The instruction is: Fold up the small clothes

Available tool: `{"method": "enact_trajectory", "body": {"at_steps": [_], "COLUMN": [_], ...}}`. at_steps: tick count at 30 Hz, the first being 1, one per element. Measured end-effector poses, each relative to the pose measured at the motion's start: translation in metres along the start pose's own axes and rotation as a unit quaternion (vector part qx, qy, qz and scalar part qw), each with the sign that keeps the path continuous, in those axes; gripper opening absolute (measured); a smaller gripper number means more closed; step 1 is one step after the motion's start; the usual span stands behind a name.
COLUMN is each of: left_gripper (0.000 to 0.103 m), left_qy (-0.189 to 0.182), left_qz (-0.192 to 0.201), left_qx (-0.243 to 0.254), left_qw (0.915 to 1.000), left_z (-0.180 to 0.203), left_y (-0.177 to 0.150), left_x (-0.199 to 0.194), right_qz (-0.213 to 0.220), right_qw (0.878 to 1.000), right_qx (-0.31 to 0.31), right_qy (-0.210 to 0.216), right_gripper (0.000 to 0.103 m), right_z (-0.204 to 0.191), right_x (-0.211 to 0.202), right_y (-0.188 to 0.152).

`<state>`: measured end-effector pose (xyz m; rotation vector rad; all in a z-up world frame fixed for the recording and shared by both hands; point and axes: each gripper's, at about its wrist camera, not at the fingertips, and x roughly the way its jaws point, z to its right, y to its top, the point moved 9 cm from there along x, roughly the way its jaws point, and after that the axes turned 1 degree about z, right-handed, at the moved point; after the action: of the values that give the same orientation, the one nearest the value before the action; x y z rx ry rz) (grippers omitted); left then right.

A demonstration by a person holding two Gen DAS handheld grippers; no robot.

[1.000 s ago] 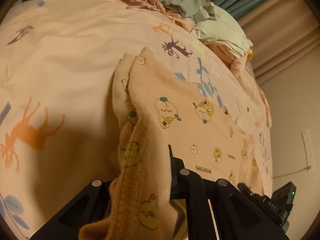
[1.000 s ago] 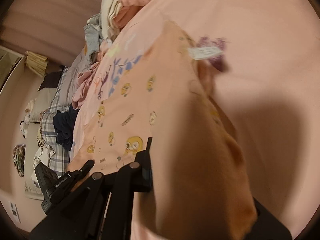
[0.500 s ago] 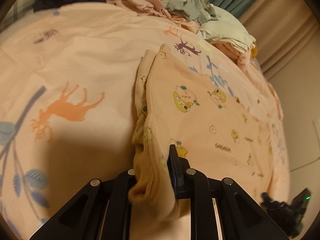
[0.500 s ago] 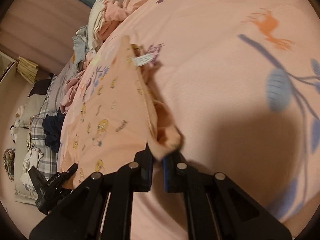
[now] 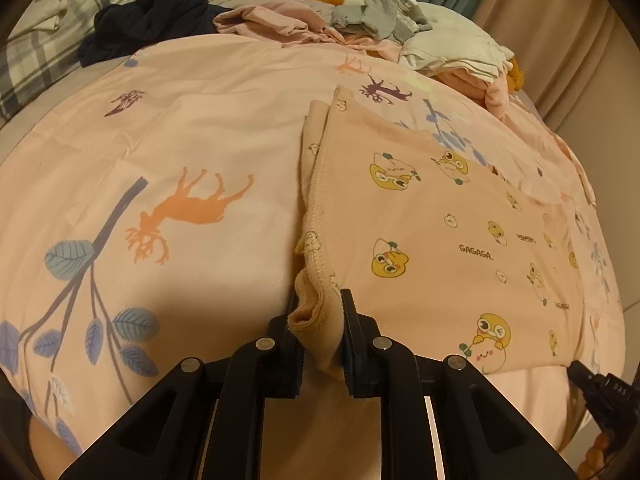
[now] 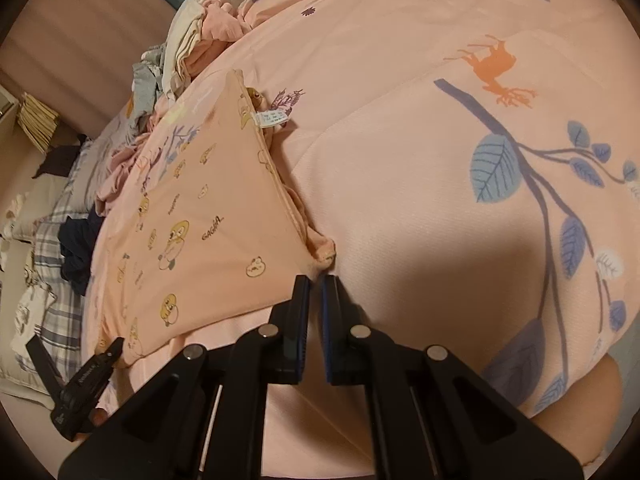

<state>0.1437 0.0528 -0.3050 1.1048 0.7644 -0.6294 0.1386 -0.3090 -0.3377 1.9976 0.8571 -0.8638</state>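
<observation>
A small peach garment printed with yellow ducks (image 5: 432, 232) lies spread flat on the pink bedspread (image 5: 180, 128). My left gripper (image 5: 318, 312) is shut on the garment's near left corner, with bunched cloth between the fingers. In the right wrist view the same garment (image 6: 192, 220) lies left of centre, with a white care label (image 6: 272, 118) at its far edge. My right gripper (image 6: 316, 280) sits just behind the garment's near corner; its fingers are nearly together with a thin gap and no cloth between them.
A pile of unfolded clothes and a plush duck (image 5: 380, 20) lie at the far side of the bed. A dark navy garment (image 5: 156, 12) lies on a plaid blanket (image 5: 36, 52). The other gripper shows at each view's edge (image 5: 608, 396) (image 6: 76, 384). The bed's near edge is just below the grippers.
Both grippers have lowered the garment and laid it flat on the bedspread. The right gripper has let go of its corner and drawn slightly back. The left still pinches its corner.
</observation>
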Motion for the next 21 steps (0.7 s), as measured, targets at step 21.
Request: {"method": "enact_trajectory", "body": {"at_steps": [21], "left_gripper": [0.018], "left_qy": [-0.053], "left_qz": [0.005], "left_qx": [-0.077], "left_qw": [0.9956], "left_z": [-0.025], "left_y": [-0.01], "left_x": [-0.051], "right_qz": [0.015], "right_qw": [0.998], "right_qx": [-0.014], "right_qy": [-0.055], "right_gripper": [0.009], "right_z": [0.019], "right_x": [-0.025], "right_y": [0.01]}}
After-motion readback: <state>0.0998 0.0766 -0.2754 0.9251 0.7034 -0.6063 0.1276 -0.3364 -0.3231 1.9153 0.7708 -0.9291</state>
